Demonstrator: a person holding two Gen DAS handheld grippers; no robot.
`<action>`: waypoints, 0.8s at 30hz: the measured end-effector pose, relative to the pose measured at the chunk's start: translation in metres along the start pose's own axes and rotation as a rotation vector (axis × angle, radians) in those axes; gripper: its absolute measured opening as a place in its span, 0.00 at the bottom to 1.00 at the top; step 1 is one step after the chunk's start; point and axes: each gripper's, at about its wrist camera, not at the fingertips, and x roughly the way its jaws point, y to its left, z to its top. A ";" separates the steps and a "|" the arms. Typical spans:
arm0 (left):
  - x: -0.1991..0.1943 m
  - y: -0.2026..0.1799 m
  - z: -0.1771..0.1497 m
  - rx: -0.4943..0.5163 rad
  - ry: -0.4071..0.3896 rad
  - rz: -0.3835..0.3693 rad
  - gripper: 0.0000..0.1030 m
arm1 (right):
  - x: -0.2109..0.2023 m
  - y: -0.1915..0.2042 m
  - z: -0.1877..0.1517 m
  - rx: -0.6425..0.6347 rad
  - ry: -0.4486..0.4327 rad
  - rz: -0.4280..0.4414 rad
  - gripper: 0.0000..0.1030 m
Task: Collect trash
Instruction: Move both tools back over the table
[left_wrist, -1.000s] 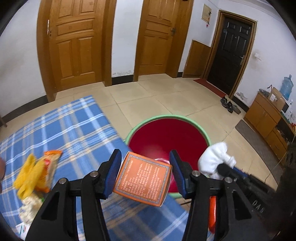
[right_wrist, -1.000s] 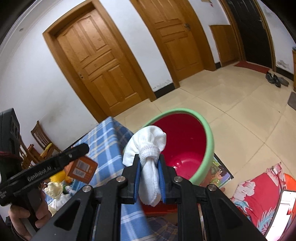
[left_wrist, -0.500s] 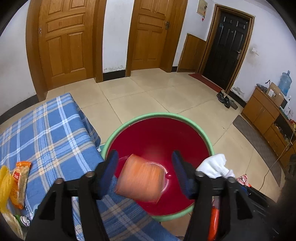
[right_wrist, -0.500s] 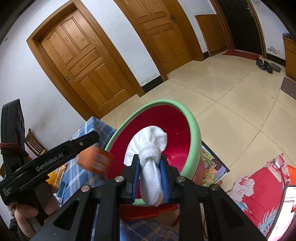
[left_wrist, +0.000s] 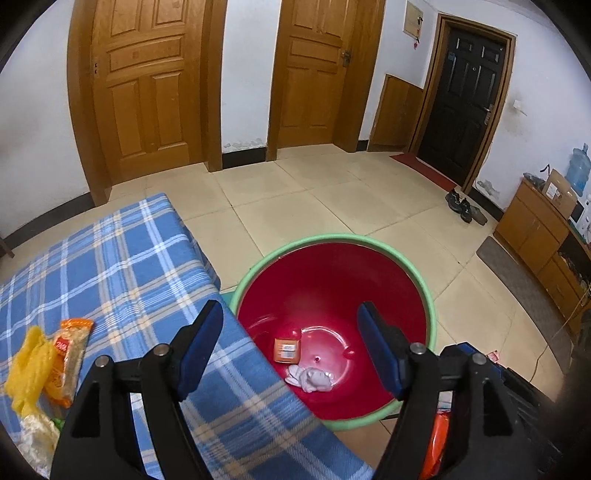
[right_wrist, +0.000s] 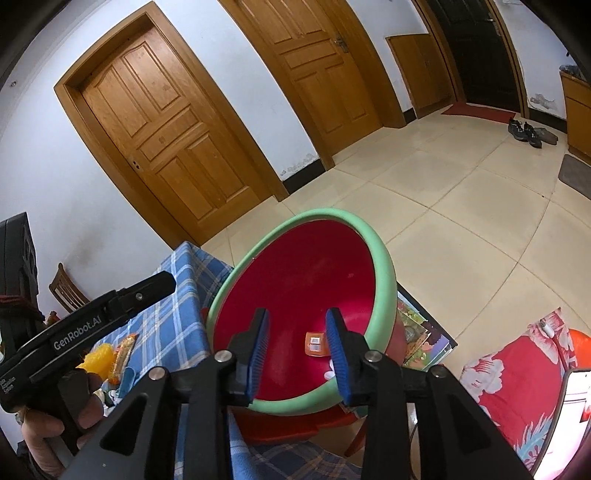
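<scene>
A red basin with a green rim (left_wrist: 430, 317) (right_wrist: 384, 258) stands beside the table. An orange box (left_wrist: 286, 349) (right_wrist: 314, 343) and a white cloth (left_wrist: 312, 380) lie on its bottom. My left gripper (left_wrist: 291, 350) is open and empty above the basin's near edge. My right gripper (right_wrist: 297, 354) is open and empty over the basin; the cloth barely shows in the right wrist view behind its right finger. A yellow bag (left_wrist: 27, 369) and an orange snack wrapper (left_wrist: 68, 354) lie on the table at the left.
The table has a blue plaid cloth (left_wrist: 122, 266). A red stool (right_wrist: 291, 424) carries the basin. Floral red fabric (right_wrist: 517, 384) lies at the right. Tiled floor, wooden doors, shoes (left_wrist: 461, 206) and a wooden cabinet (left_wrist: 535, 232) lie beyond.
Both grippers opened over the basin. The orange box dropped from the left gripper and the white cloth from the right; both now lie in the basin.
</scene>
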 end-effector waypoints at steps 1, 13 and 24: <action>-0.003 0.001 0.000 -0.003 0.000 0.001 0.73 | -0.003 0.001 0.000 0.001 -0.004 0.003 0.35; -0.064 0.014 -0.009 -0.019 -0.036 0.025 0.73 | -0.040 0.030 -0.010 -0.041 -0.030 0.065 0.41; -0.134 0.042 -0.027 -0.067 -0.098 0.083 0.73 | -0.067 0.073 -0.037 -0.111 -0.021 0.146 0.46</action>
